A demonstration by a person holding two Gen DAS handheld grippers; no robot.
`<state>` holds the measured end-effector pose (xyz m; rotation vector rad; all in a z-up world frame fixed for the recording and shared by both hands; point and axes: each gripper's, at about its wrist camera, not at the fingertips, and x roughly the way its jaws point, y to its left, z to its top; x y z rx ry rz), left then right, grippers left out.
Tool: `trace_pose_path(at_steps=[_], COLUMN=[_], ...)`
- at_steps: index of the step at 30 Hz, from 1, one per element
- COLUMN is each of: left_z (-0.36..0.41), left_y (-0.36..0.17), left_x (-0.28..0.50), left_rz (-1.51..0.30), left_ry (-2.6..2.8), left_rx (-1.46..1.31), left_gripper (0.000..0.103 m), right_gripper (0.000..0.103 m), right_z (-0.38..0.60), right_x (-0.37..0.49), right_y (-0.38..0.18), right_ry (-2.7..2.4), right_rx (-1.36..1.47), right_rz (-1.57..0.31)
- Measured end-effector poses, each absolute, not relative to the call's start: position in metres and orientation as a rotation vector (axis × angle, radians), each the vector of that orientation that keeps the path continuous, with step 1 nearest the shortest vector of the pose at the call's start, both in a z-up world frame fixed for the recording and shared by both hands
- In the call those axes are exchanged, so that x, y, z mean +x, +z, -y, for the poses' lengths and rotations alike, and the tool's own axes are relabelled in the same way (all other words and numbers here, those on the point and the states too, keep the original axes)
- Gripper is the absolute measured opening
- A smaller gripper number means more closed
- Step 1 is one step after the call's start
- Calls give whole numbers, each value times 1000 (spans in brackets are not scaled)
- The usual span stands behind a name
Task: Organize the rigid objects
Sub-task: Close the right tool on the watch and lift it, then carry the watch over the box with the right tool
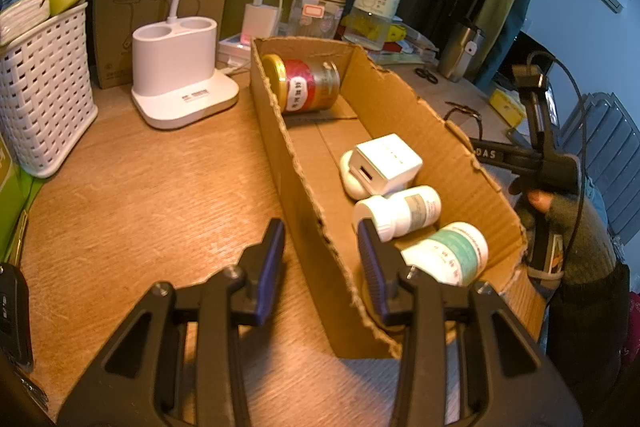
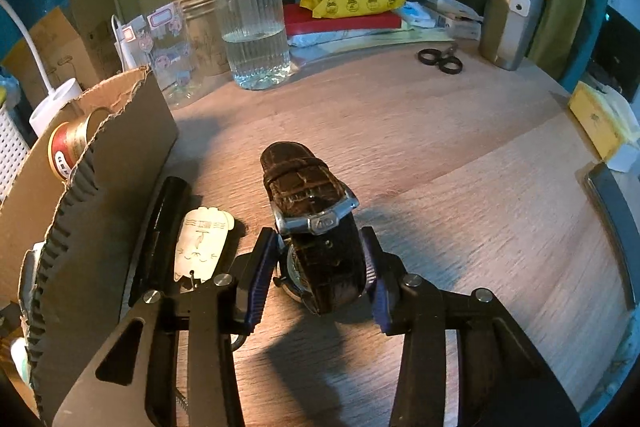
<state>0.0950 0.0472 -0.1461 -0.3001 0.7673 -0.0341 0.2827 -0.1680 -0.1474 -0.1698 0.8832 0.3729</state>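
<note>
A torn cardboard box [image 1: 404,107] lies on the wooden desk. It holds a red-labelled jar [image 1: 310,83] on its side, a white charger cube [image 1: 390,163], a white pill bottle [image 1: 400,211] and a teal-labelled white tub [image 1: 452,251]. My left gripper [image 1: 322,253] is open, straddling the box's near left wall without touching it. A brown leather-strapped watch [image 2: 316,223] with a silver case stands on the desk right of the box wall [image 2: 104,195]. My right gripper [image 2: 318,267] is shut on it, pads against both sides. Beside it lie a black pen [image 2: 168,219] and a cream tag [image 2: 202,247].
Left of the box stand a white lamp base [image 1: 176,75] and a white basket [image 1: 44,99]. Behind are a water bottle [image 2: 248,7], a clear jar [image 2: 168,43], scissors [image 2: 440,61], a steel tumbler [image 2: 510,19] and yellow wipes [image 2: 356,1]. A gloved hand [image 1: 560,211] holds the right tool.
</note>
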Motion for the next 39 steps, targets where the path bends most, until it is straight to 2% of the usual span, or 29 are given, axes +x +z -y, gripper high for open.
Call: trace_pose_path(at_steps=[16, 17, 18, 39], left_z=[-48, -48, -47, -48], left_y=[-146, -146, -146, -146], left_x=[95, 95, 95, 95], left_rz=[-767, -767, -767, -768], left_ry=[-34, -34, -34, -34], left_rx=[-300, -300, -300, -301], left_gripper=[40, 40, 40, 40], right_gripper=[41, 35, 21, 21], right_z=[164, 163, 162, 166], right_x=[262, 260, 259, 242], right_y=[-139, -138, -136, -108], right_ry=[398, 401, 405, 422], right_rx=[-177, -180, -180, -171], right_rz=[-806, -802, -798, -722])
